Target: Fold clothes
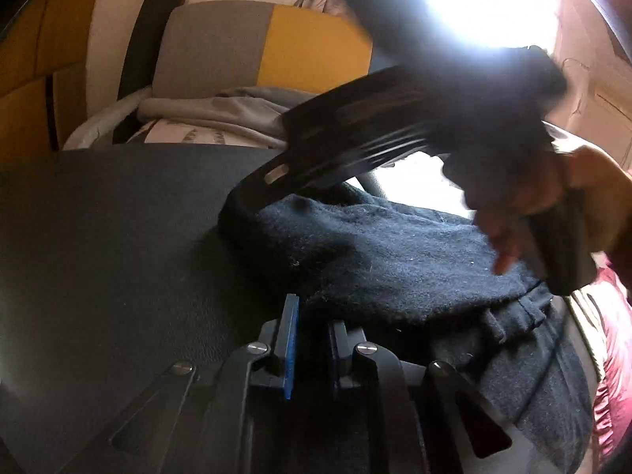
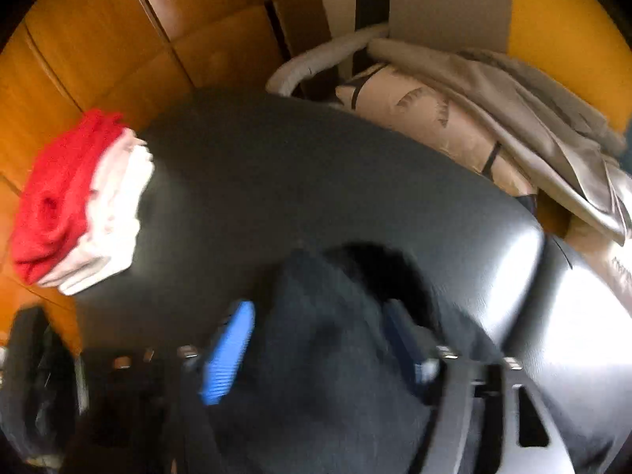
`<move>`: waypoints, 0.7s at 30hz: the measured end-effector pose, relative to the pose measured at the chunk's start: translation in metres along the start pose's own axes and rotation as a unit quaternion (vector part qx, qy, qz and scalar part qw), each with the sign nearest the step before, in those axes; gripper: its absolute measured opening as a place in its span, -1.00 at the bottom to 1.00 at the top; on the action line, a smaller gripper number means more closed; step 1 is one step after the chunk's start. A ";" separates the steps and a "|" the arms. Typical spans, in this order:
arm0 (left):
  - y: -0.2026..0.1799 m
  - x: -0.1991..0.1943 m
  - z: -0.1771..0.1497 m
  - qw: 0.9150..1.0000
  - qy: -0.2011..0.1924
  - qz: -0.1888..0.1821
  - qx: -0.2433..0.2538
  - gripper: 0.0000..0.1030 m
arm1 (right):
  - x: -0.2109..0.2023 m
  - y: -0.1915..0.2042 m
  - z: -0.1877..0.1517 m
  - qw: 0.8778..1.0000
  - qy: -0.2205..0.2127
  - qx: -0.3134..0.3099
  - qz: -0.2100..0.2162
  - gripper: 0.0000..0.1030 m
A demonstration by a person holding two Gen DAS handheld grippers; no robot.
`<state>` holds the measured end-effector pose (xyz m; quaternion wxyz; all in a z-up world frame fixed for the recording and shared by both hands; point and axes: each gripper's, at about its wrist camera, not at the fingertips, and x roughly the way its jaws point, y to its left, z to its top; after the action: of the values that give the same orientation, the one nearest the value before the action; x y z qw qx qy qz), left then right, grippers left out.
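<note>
A dark navy fleece garment lies bunched on the black table. My left gripper sits at its near edge, blue pads almost together with the hem pinched between them. A hand holds my right gripper above the garment, and its fingers reach down to the far left corner. In the blurred right wrist view, the right gripper has its blue pads wide apart. The dark garment fills the gap between them, over the table.
A folded stack of red and white clothes sits at the table's far left edge. Beyond the table, grey and patterned laundry is heaped by a grey and yellow cushion. Pink fabric hangs at the right.
</note>
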<state>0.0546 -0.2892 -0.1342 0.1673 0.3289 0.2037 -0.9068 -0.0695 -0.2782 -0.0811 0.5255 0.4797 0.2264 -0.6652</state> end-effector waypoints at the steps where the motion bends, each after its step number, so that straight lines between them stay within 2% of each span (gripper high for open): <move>1: 0.000 -0.001 -0.001 1.000 -0.001 0.001 0.002 -0.77 | 0.013 0.002 0.006 1.000 0.019 -0.007 0.005 0.53; 2: -0.001 -0.003 -0.002 1.000 -0.001 0.002 0.005 -0.79 | 0.023 0.006 0.009 0.999 0.037 -0.016 -0.003 0.43; 3: -0.002 -0.005 -0.003 1.000 -0.002 0.003 0.007 -0.82 | 0.033 0.010 0.012 0.998 0.053 -0.027 -0.011 -0.27; 4: -0.002 -0.006 -0.004 1.000 -0.003 0.004 0.010 -0.84 | 0.037 0.017 0.013 0.997 0.058 -0.039 -0.021 -0.78; 5: -0.003 -0.007 -0.007 1.000 0.003 0.006 0.015 -0.85 | 0.038 0.022 0.013 0.997 0.052 -0.047 -0.028 -0.86; 7: -0.003 -0.007 -0.012 0.999 0.017 0.011 0.026 -0.86 | 0.031 0.026 0.015 0.997 0.022 -0.059 -0.046 -0.87; 10: 0.001 -0.008 -0.019 0.999 0.038 0.017 0.023 -0.86 | 0.030 0.018 0.021 0.997 -0.009 -0.033 -0.070 -0.96; 13: 0.013 -0.018 -0.026 0.999 0.044 0.011 0.000 -0.86 | 0.038 0.004 0.022 0.998 -0.024 0.003 -0.063 -0.96; 16: 0.024 -0.027 -0.034 0.998 0.049 0.005 -0.025 -0.61 | 0.036 -0.001 0.017 0.996 -0.041 0.022 -0.075 -0.96; 19: 0.036 -0.036 -0.041 0.997 0.054 -0.002 -0.049 -0.57 | 0.006 -0.005 0.001 0.995 -0.074 0.034 -0.054 -0.95; 21: 0.044 -0.043 -0.046 0.996 0.057 -0.006 -0.065 -0.58 | -0.018 -0.004 -0.020 0.996 -0.081 0.016 -0.037 -0.94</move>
<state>0.1292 -0.2975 -0.1495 0.1713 0.3675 0.2734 -0.8723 -0.0654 -0.2522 -0.0749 0.5094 0.4238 0.1899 -0.7245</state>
